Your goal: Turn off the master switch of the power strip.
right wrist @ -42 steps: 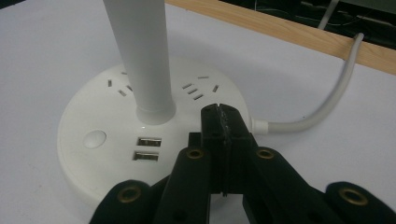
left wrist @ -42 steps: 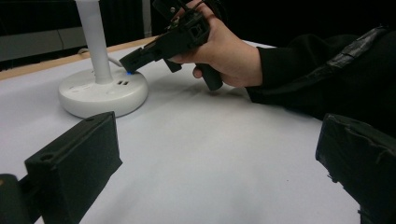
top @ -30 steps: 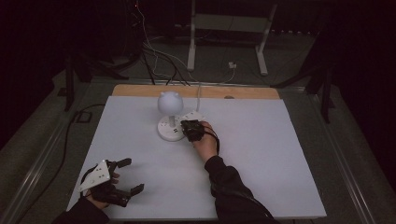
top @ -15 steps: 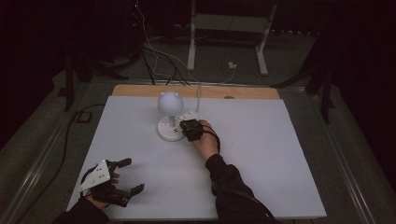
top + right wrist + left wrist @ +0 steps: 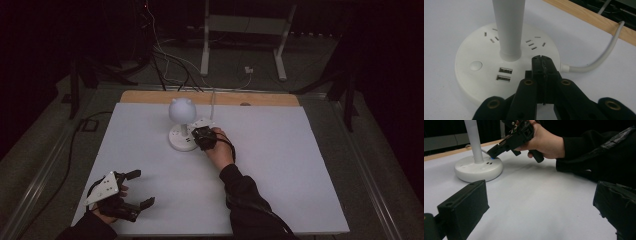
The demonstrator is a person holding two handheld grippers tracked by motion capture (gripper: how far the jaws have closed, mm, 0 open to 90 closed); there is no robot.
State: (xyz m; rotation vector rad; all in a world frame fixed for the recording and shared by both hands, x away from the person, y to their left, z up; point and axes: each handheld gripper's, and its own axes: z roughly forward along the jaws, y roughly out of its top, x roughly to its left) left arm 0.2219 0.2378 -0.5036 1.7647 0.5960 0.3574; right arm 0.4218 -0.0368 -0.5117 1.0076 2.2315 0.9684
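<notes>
Right tool (image 5: pixel 495 151) tip on white lamp base (image 5: pixel 479 167), blue glow beneath.

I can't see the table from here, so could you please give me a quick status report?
Right gripper shut, tip down on the lamp base beside the stem. Left gripper open, idle near table's front corner. Nothing between them.

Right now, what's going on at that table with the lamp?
A person has the right gripper down on the round white base of a small desk lamp, jaws closed together, tips pressing on the base right beside the stem and next to the two USB ports. The left gripper rests near the front left corner of the table, jaws apart and holding nothing.
</notes>
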